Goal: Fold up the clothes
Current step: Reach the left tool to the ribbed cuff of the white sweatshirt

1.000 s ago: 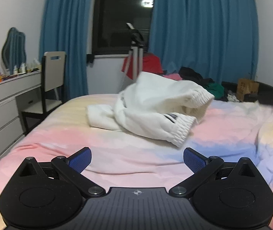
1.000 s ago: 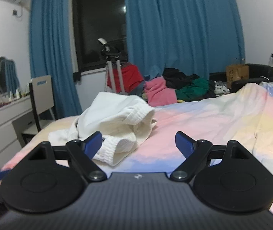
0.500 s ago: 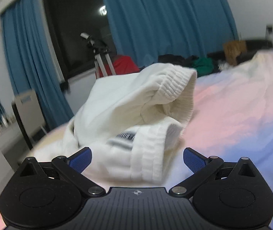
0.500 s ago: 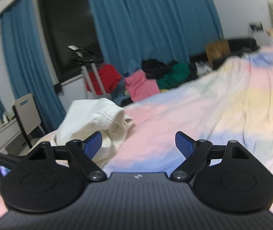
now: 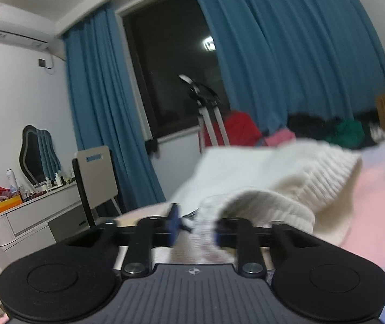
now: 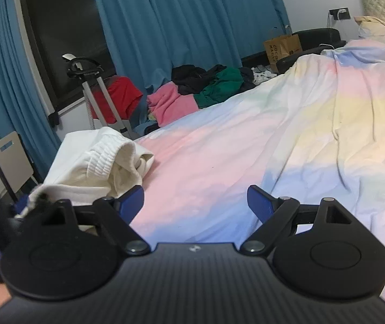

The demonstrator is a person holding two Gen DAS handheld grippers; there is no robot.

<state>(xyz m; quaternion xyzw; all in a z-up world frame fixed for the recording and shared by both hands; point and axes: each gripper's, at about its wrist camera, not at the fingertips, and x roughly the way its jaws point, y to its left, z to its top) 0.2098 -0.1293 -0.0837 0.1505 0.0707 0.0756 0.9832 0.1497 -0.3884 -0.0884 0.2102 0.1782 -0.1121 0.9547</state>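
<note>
A white sweatshirt (image 5: 287, 178) with ribbed cuffs lies crumpled on the pastel bed sheet (image 6: 300, 135). In the left wrist view my left gripper (image 5: 194, 228) has its jaws closing on a ribbed edge of the sweatshirt, and white fabric fills the narrow gap between the blue pads (image 5: 172, 222). In the right wrist view the sweatshirt (image 6: 92, 167) sits at the left. My right gripper (image 6: 195, 202) stands open just right of it, low over bare pink and blue sheet, with nothing between its fingers.
A white dresser (image 5: 30, 216) with a mirror and a chair (image 5: 95, 172) stand left of the bed. Beyond the bed are a metal stand (image 6: 95, 94), a pile of red, pink, green and black clothes (image 6: 192, 91), blue curtains and a dark window. A pillow (image 6: 381, 0) lies far right.
My left gripper moved in close to the sweatshirt and its jaws went from wide apart to nearly together on the ribbed edge. My right gripper swung right and lower over the sheet, still open.
</note>
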